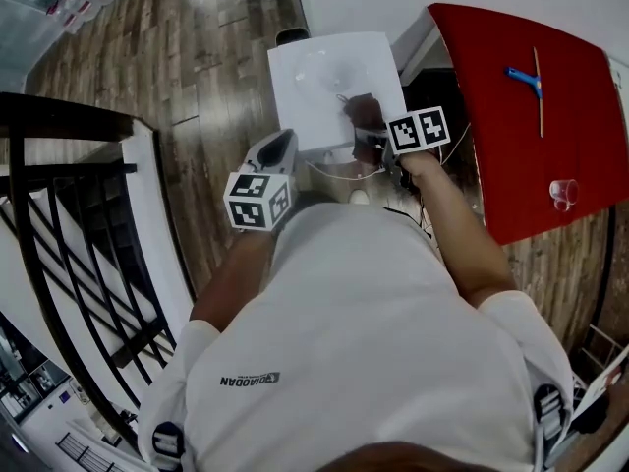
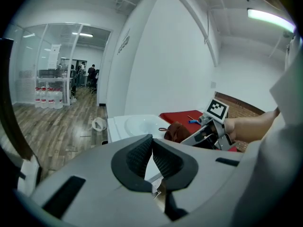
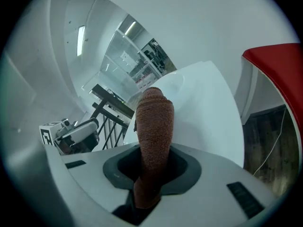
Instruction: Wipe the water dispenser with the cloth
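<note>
While the person leans over the white water dispenser (image 1: 324, 77), the right hand-held gripper (image 1: 371, 136) is out over its flat top, close to the near right corner. Its jaws pinch a brown terry cloth (image 3: 155, 122), which sticks out past them in a thick roll. The roll's far end looks to rest on the dispenser's top, where it shows as a dark bundle from above. The left hand-held gripper (image 1: 285, 144) hangs just off the dispenser's near left edge, apart from the cloth. Its ribbed black pads (image 2: 137, 157) are pressed together at the tips with nothing between them. The two marker cubes sit close in front of the person's white shirt, one to each side. To the right of the dispenser stands a red counter (image 1: 511, 155), carrying a blue-handled tool (image 1: 524, 79), a thin wooden stick (image 1: 538, 91) and a clear cup (image 1: 562, 193) near its front edge. A black railing (image 1: 59, 214) runs along the left, over the wooden floor (image 1: 197, 57).
</note>
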Motion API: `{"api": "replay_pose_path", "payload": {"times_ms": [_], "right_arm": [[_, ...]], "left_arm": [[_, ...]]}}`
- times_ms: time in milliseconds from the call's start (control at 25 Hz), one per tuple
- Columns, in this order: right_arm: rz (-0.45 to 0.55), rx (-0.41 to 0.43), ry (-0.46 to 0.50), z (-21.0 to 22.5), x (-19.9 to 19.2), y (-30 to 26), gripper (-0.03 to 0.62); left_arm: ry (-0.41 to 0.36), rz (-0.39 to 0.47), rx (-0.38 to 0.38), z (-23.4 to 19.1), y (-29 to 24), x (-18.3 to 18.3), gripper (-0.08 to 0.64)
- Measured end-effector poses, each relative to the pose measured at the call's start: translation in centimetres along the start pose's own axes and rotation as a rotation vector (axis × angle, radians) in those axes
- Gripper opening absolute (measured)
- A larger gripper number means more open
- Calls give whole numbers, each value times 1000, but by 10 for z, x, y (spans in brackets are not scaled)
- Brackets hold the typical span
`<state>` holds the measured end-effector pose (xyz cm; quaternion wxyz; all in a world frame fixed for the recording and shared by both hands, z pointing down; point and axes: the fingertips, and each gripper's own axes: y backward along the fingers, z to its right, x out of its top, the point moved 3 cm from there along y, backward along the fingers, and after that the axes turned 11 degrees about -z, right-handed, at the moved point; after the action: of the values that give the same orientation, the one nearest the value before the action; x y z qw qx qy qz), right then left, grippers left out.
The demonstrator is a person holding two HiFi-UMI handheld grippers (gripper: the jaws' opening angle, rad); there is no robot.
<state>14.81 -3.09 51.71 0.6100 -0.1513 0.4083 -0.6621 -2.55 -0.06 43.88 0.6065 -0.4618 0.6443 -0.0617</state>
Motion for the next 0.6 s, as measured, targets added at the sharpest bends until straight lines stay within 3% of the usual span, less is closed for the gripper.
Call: {"api": "replay_pose_path", "payload": {"times_ms": [600], "right_arm": [[77, 6, -125, 83, -12, 58, 84]], "left_arm": [[56, 44, 109, 32, 7, -11, 0]]}}
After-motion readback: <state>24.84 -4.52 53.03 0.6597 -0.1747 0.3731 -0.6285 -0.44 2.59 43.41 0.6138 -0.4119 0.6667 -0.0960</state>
